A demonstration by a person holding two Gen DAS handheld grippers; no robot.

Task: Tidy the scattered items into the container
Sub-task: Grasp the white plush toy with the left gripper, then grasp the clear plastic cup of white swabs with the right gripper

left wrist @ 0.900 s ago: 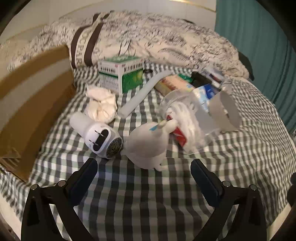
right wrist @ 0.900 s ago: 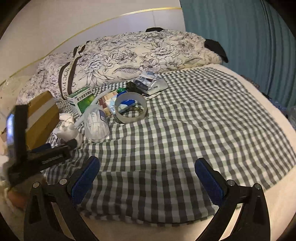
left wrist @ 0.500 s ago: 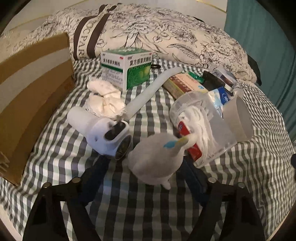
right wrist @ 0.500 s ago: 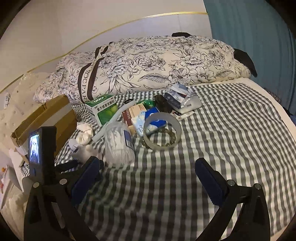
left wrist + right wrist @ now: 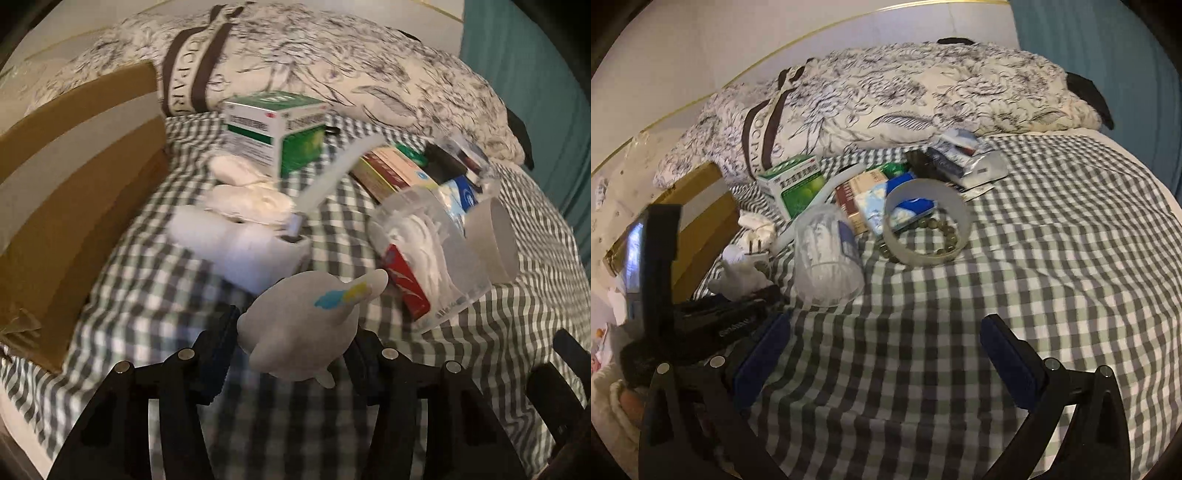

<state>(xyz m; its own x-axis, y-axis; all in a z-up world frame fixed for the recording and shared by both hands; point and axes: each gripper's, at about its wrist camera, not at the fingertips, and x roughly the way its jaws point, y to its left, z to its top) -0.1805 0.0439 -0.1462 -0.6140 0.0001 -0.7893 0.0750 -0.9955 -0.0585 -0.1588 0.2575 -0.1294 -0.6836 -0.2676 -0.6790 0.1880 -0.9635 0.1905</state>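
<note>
My left gripper [image 5: 291, 350] is shut on a grey plush narwhal [image 5: 303, 328] with a coloured horn, held just above the checked bedspread. The toy and the left gripper also show in the right wrist view [image 5: 742, 277]. A white plug adapter [image 5: 243, 247], crumpled white tissue [image 5: 247, 195], a green medicine box [image 5: 277, 129], a white tube [image 5: 332, 170] and a clear tub of cotton swabs [image 5: 424, 258] lie beyond it. The cardboard box [image 5: 74, 177] stands at the left. My right gripper [image 5: 882, 362] is open and empty over the bedspread.
A tape ring [image 5: 927, 221] around a bead bracelet [image 5: 945, 236], flat packets [image 5: 964, 158] and a tissue pack [image 5: 882, 206] lie mid-bed. A floral quilt [image 5: 923, 96] is piled behind. A teal curtain [image 5: 1108, 55] hangs at the right.
My left gripper moved forward and closed on the narwhal, lifting it slightly. The plug adapter tipped over. My right gripper moved closer to the pile, still open.
</note>
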